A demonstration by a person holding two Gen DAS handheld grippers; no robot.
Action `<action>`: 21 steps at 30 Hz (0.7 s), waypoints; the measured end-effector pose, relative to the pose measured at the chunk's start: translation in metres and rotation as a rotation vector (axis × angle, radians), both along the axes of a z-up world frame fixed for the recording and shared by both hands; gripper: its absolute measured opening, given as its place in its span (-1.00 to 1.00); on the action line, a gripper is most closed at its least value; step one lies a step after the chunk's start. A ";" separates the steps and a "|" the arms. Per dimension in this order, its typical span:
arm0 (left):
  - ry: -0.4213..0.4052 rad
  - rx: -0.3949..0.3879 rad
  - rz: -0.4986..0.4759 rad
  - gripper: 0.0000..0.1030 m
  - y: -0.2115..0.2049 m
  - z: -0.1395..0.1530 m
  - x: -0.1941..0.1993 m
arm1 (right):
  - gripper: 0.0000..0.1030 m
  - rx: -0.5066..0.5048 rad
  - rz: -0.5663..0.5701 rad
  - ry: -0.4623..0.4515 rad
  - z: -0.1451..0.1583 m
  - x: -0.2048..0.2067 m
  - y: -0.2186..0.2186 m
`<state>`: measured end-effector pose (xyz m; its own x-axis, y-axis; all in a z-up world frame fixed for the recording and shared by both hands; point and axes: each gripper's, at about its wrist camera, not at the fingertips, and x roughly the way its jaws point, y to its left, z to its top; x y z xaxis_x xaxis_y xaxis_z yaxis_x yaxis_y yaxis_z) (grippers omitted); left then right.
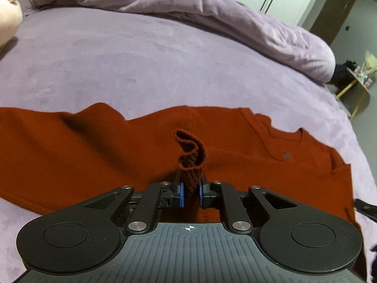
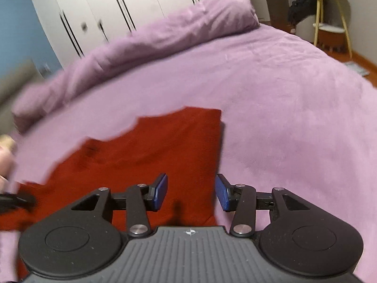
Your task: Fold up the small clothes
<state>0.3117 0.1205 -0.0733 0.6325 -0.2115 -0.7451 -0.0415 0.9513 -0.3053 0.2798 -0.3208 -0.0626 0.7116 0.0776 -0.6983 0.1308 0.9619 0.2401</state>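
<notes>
Knitwear is lying spread across the lilac velvety bedsheet (image 1: 141, 66): a rust-red knitted sweater (image 1: 70, 151), soft and limp, with its neckline (image 1: 286, 136) showing toward the right in the left wrist view. The left gripper (image 1: 190, 189) is pinching a ribbed cuff (image 1: 190, 158) of that sweater, its jaws closed down to the thickness of the fabric, and the cuff is curling up loosely above the blue pads (image 1: 181, 192). The right gripper (image 2: 192, 192) is hovering over the sweater's straight edge (image 2: 219, 146) with its jaws standing wide apart and nothing between them; the view is blurred, so I cannot tell whether it is touching the cloth.

Judging by the slack curl of the cuff, the sweater is looking light and floppy, likely to sag and drag rather than hold any shape, though the ribbed knit is probably giving the pads good friction. Thicker bands, meaning cuff, hem and shoulder seam, seem the surest places to take hold. A crumpled lilac duvet (image 1: 212, 14) is lying well apart, beyond the sweater.
</notes>
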 end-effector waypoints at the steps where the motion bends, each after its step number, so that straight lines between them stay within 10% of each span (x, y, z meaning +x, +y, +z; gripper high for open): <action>1: -0.008 -0.002 -0.002 -0.75 0.000 0.002 -0.001 | -0.15 -0.023 0.005 0.014 -0.004 0.009 0.003; 10: -0.172 -0.094 -0.057 -0.75 -0.006 0.025 -0.008 | -0.86 -0.329 0.003 -0.052 -0.010 0.018 0.022; 14: -0.116 0.013 -0.070 -0.75 -0.023 0.006 0.001 | -1.00 -0.436 -0.127 0.022 -0.022 0.026 0.003; 21: -0.038 0.095 0.066 -0.53 -0.012 -0.010 -0.005 | -0.99 -0.266 -0.015 -0.079 0.008 -0.004 0.006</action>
